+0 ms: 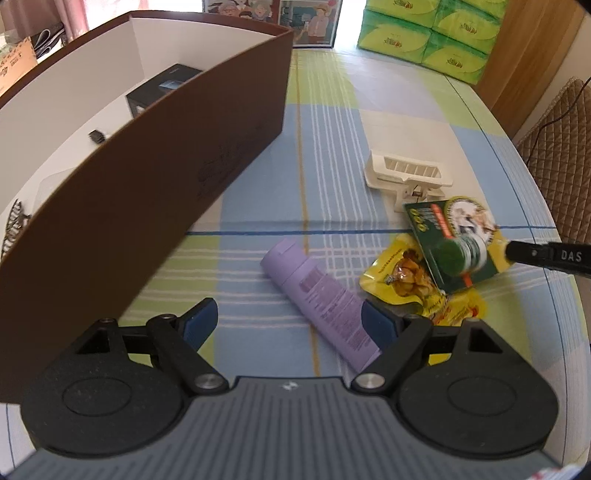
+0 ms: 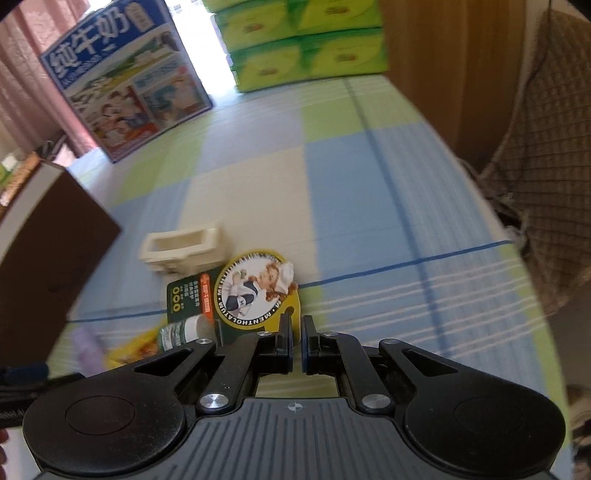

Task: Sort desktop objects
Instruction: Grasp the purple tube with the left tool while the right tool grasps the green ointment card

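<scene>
My right gripper [image 2: 296, 325] is shut on the yellow edge of a green Mentholatum blister card [image 2: 240, 291] and holds it tilted above the table. The card [image 1: 454, 236] also shows in the left wrist view, held by the right gripper's black finger [image 1: 543, 254] over a yellow snack pouch [image 1: 406, 280]. My left gripper [image 1: 291, 317] is open and low over the table, with a purple tube [image 1: 325, 299] lying between its fingers, near the right one. A brown box [image 1: 147, 184] with white inside walls stands to its left and holds a black box [image 1: 162, 88].
A cream plastic clip [image 1: 406, 173] lies beyond the card on the checked tablecloth [image 1: 332, 129]. Green tissue packs [image 1: 432, 33] and a milk carton box [image 2: 125, 77] stand at the far edge. A quilted chair [image 2: 546, 184] stands at the right.
</scene>
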`<state>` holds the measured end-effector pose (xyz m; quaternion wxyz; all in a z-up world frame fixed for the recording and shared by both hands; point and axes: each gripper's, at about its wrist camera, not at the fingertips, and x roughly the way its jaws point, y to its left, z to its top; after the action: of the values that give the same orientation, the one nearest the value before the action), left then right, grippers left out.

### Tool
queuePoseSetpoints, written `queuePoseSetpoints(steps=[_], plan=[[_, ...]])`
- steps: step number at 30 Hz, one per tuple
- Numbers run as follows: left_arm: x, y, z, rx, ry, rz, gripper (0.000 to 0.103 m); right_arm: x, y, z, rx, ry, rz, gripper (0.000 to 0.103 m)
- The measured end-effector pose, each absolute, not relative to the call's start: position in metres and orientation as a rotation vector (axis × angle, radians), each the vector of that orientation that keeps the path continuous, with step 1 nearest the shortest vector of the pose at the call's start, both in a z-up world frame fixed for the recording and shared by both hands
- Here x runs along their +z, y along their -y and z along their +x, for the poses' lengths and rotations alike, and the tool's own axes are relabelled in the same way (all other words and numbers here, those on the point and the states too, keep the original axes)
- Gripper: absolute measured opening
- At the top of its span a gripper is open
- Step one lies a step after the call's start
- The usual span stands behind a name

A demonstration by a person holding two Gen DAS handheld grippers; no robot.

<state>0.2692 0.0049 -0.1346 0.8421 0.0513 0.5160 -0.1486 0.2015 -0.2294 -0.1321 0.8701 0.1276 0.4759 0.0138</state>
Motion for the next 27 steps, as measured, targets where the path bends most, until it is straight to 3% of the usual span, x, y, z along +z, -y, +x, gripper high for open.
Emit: queuePoseSetpoints(steps=[7,10,11,12,14,15,20,27], plan=[[-0.146,0.01,0.284,-0.305,-1.089,0.115,0.082,-0.138,0.248,0.195,-0.035,-1.004,0.185,0.001],[-0.153,0.011,0.288,-0.297,-1.095,0.133,0.071,-0.137,0.25,0.191,-0.029,-0.994,0.168,0.007],[-0.155,0.009,0.289,-0.303,-1.096,0.126,0.071,-0.136,0.25,0.19,-0.032,-0.986,0.166,0.015],[-0.157,0.007,0.29,-0.306,-1.101,0.118,0.067,-0.134,0.251,0.187,-0.03,-0.971,0.165,0.029],[-0.16,0.003,0.291,-0.307,-1.111,0.124,0.056,-0.13,0.247,0.184,-0.028,-0.94,0.156,0.051],[-0.161,0.001,0.29,-0.314,-1.11,0.128,0.05,-0.127,0.245,0.182,-0.02,-0.92,0.148,0.054],[-0.16,-0.015,0.278,-0.351,-1.067,0.204,0.033,-0.119,0.227,0.181,0.09,-0.892,0.127,0.054],[-0.157,-0.044,0.266,-0.325,-1.067,0.198,0.034,-0.123,0.196,0.184,0.193,-0.91,0.089,0.054]])
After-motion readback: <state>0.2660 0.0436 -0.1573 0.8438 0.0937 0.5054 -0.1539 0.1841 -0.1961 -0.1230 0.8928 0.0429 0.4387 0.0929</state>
